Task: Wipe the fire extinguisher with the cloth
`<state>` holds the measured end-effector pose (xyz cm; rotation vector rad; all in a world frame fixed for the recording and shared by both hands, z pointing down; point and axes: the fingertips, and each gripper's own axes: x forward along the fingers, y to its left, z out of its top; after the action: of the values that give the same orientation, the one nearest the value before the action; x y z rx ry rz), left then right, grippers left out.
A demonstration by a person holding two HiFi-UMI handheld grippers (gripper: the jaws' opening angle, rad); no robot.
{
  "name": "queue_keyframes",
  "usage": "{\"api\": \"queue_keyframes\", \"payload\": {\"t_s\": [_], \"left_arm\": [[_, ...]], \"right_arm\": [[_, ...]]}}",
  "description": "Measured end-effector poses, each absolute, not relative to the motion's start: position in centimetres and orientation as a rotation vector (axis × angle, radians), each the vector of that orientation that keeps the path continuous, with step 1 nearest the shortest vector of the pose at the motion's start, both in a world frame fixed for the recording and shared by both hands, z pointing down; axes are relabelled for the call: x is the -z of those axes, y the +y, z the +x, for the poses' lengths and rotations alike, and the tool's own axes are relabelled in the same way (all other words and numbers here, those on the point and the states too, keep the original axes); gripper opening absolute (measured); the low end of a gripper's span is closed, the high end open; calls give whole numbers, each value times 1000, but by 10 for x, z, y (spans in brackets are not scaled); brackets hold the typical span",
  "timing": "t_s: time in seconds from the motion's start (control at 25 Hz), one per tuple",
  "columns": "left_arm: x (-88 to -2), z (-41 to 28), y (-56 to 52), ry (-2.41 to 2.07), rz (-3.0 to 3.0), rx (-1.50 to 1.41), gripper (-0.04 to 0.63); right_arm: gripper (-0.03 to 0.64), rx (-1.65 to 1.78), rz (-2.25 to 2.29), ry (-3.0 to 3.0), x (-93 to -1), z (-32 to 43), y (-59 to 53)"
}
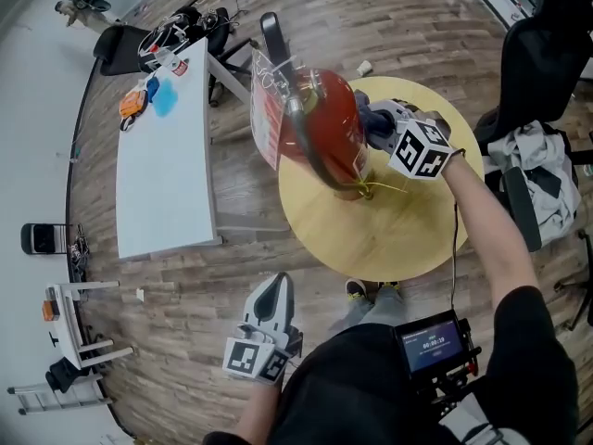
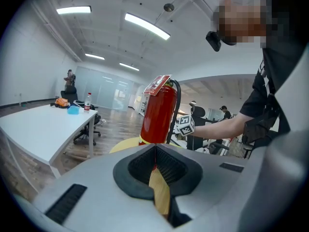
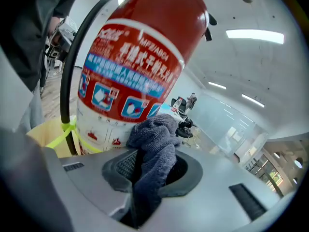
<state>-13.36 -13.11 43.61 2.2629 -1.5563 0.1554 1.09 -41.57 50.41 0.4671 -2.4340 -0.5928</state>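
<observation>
Clamping cloth [image 3: 155,134], right gripper [image 3: 150,162] presses it against fire extinguisher [image 3: 140,57], base hidden, left gripper [image 2: 155,152] closed, empty.

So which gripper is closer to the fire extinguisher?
Right. The right gripper holds the cloth at the extinguisher's side, on the table. The left gripper hangs over the floor, off the table, well apart from it.

Red fire extinguisher [image 1: 329,123] stands upright on yellow table [image 1: 408,239], grey cloth [image 3: 154,139] against its label.
</observation>
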Motion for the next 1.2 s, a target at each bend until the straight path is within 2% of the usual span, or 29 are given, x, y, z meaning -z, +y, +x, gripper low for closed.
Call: {"api": "queue_keyframes", "payload": {"t_s": [0.72,0.88,1.2], "left_arm": [[-444,-142,-135,-1586,2209,-208,23],[-443,-145,-134,-1603,2200,-199,23],[-439,-152,-127,-1618,2193,-164,23]], "right_arm": [[97,210,275,-2192,-679,26,-389],[97,177,180,-2146,-688,26,-388],[98,387,119,-2087,-658,20,-404]]}}
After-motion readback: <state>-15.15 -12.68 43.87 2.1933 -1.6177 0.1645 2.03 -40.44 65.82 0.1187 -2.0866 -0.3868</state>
